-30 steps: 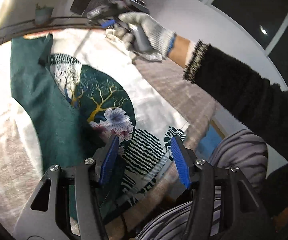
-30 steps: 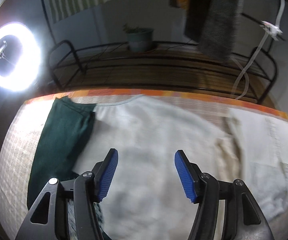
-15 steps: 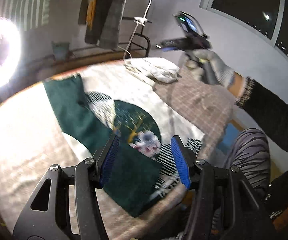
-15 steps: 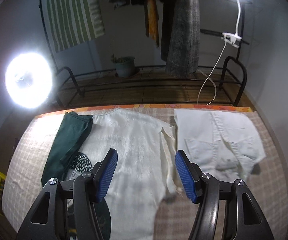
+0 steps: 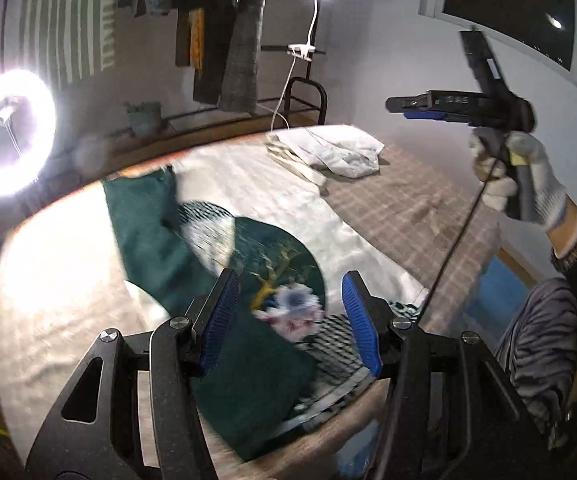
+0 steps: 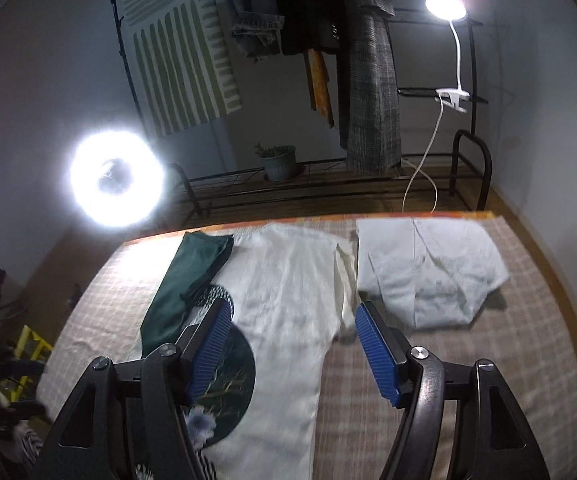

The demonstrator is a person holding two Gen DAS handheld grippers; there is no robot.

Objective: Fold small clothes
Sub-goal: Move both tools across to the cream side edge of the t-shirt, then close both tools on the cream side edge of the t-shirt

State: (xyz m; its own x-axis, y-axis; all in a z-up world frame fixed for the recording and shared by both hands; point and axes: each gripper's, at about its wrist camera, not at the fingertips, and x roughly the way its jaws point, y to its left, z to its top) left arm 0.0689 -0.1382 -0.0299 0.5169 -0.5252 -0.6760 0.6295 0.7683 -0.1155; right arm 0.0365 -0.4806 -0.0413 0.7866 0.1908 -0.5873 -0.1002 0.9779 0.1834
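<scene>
Nearest the left wrist camera, the left gripper (image 5: 290,316) hangs above the bed with its jaws about half open and nothing between them. Below lies the cream shirt (image 6: 288,280), flat on the checked bedcover (image 6: 428,380), its long axis running from the near edge to the far edge, a green sleeve (image 6: 184,280) folded along its left side. The right gripper (image 6: 294,344), jaws just widened and empty, is held over it. Beyond, right, sits the folded white garment (image 6: 428,272).
</scene>
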